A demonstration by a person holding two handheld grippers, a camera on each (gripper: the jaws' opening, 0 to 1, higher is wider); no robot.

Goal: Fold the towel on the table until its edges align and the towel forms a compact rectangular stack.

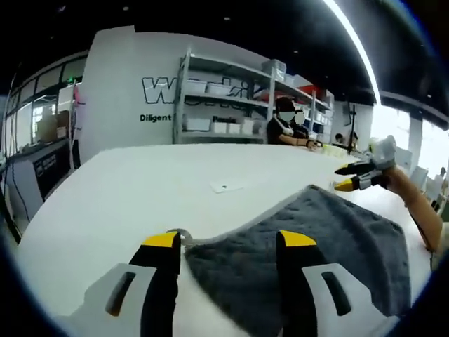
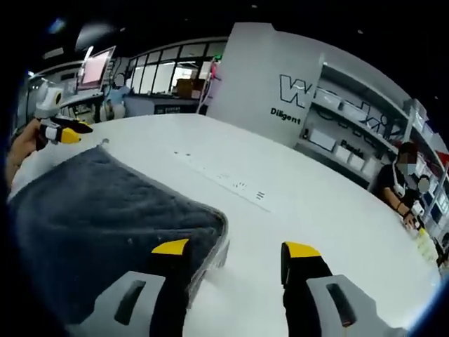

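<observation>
Left gripper view: both grippers' fingers (image 1: 168, 242) spread wide, seemingly straddling corners of the grey towel (image 1: 316, 239).

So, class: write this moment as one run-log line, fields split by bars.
towel: grey, flat on table, unfolded | left gripper: open, at towel corner | right gripper: open, at another corner | fold: not begun

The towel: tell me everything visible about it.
The towel is dark grey, with a fluffy, terry-like pile and a stitched hem along its edges. It lies mostly flat on the white table, its near corner slightly rumpled and a small loop tag at one corner. The left tongs stand open at that corner, one yellow-tipped jaw over the cloth. The right tongs stand open at another corner, one jaw over its rounded edge. No clear grip shows.
</observation>
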